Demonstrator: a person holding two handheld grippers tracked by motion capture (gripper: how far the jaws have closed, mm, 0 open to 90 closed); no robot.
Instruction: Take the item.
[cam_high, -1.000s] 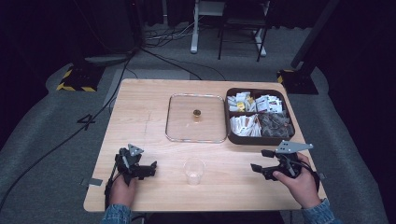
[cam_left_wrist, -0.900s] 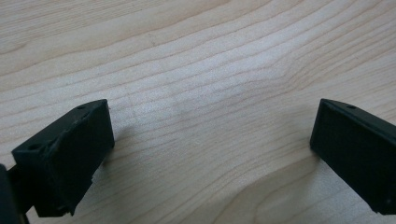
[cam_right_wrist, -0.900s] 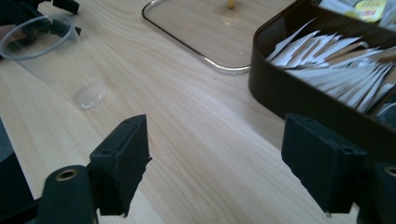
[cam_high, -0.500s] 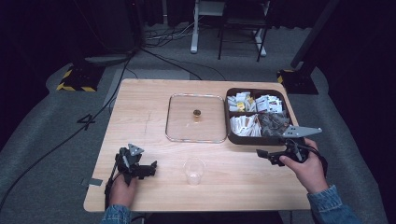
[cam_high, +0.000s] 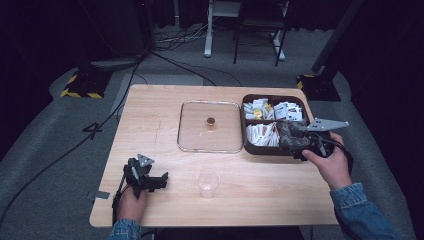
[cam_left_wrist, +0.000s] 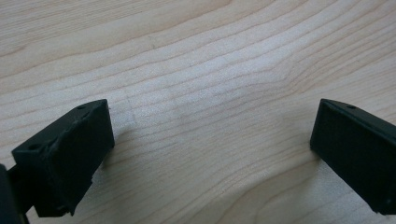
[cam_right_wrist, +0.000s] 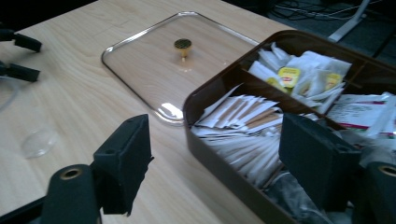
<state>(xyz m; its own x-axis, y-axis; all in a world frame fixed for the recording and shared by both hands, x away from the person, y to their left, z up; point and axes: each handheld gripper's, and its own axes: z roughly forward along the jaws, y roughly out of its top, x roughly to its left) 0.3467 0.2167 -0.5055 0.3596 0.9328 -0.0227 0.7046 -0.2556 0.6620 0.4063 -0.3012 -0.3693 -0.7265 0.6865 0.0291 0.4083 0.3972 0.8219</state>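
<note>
A brown compartment box (cam_high: 248, 145) of tea bags and sachets stands at the table's right; in the right gripper view its front wall (cam_right_wrist: 224, 163) lies between and beyond my jaws. Beside it lies a clear glass lid (cam_high: 210, 127) with a gold knob (cam_right_wrist: 182, 45). A clear plastic cup (cam_high: 207, 183) stands near the front edge. My right gripper (cam_high: 286, 139) hovers open over the box's near right corner, its jaws (cam_right_wrist: 219, 163) wide with nothing held. My left gripper (cam_high: 161, 181) rests open at the front left, over bare wood (cam_left_wrist: 212, 144).
The wooden table (cam_high: 150, 120) has bare room on its left half. The cup (cam_right_wrist: 39, 141) and my left gripper (cam_right_wrist: 18, 56) show far off in the right gripper view. Cables, a chair base and stands sit on the floor beyond the table.
My right hand has risen and moved away from the table's front right edge to above the box's near right corner. The left hand has stayed put.
</note>
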